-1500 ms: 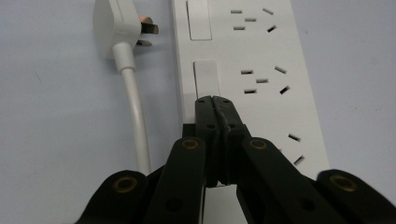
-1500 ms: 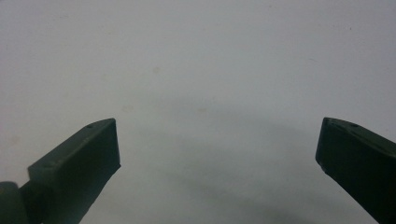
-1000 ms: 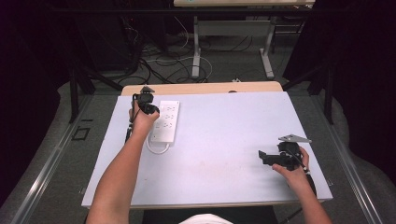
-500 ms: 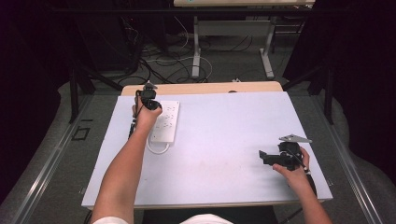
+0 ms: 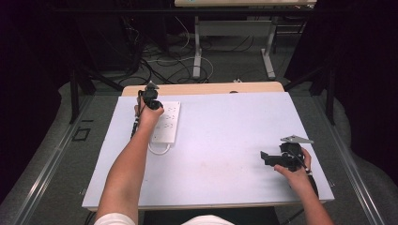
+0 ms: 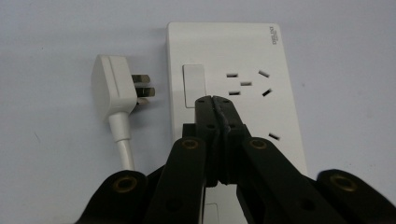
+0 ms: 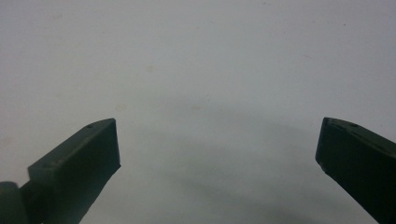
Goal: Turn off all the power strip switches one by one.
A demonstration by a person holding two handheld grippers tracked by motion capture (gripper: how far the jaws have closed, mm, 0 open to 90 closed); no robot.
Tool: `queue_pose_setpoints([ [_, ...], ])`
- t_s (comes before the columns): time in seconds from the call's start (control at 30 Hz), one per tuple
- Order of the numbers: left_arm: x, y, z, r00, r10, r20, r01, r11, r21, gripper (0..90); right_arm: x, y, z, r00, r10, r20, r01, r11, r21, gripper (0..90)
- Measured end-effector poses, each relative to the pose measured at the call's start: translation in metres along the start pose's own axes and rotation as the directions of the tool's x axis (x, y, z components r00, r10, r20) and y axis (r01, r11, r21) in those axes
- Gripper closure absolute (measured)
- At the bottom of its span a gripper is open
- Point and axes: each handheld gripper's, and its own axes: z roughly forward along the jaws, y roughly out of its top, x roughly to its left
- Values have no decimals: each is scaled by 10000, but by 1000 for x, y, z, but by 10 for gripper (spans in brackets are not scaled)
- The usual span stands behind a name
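Note:
A white power strip [image 5: 166, 123] lies flat at the table's far left, its sockets and rocker switch [image 6: 194, 85] facing up. Just beside the switch end lies the strip's white plug [image 6: 114, 86], unplugged, prongs pointing at the strip. The strip's white cable [image 5: 158, 150] loops at its near end. My left gripper [image 5: 150, 97] hovers over the strip's far end; in the left gripper view it [image 6: 214, 100] is shut with nothing between the jaws, tips just below the switch. My right gripper [image 5: 268, 158] rests low at the right of the table, open [image 7: 217, 144] over bare surface.
The white table top [image 5: 225, 140] has a wooden strip [image 5: 202, 88] along its far edge. Beyond it are cables on the floor [image 5: 155, 65] and the legs of another table [image 5: 197, 47]. Dark floor lies at both sides.
My left gripper has shifted slightly to the right over the power strip's far end. The right gripper has stayed in place.

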Motion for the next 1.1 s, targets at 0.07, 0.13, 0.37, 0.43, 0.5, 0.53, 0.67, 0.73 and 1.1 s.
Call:
queue_pose_setpoints([
  [0.07,1,0,2,10000,10,-56,-10,10000,40,900,0,0,0,10000,2,-21,-2,10000,10,0],
  [0.13,3,0,3,10000,-12,-77,12,10000,53,900,0,0,0,10000,-7,-5,7,10000,3,0],
  [0.37,5,-2,7,9999,-115,-84,117,9998,168,900,0,0,1,10000,-3,-5,3,10000,12,0],
  [0.43,6,-2,8,9999,-66,-126,68,9998,186,900,0,-1,1,10000,-63,-7,63,10000,8,0],
  [0.5,5,-3,10,9999,-110,-128,113,9997,228,900,0,-1,1,10000,-51,-2,51,10000,23,0],
  [0.53,6,-3,10,9999,-90,-116,92,9999,142,900,0,-1,1,10000,-65,-6,65,10000,23,0],
  [0.67,6,-4,10,9999,-95,-84,96,9998,151,900,0,-1,1,10000,-37,-1,37,10000,23,0],
  [0.73,6,-4,10,9999,-63,-101,64,9999,148,900,0,-1,1,10000,-92,-2,92,10000,12,0],
  [1.1,5,-7,12,9999,64,-137,-63,9999,96,900,1,0,1,10000,-96,-10,96,10000,12,0],
])
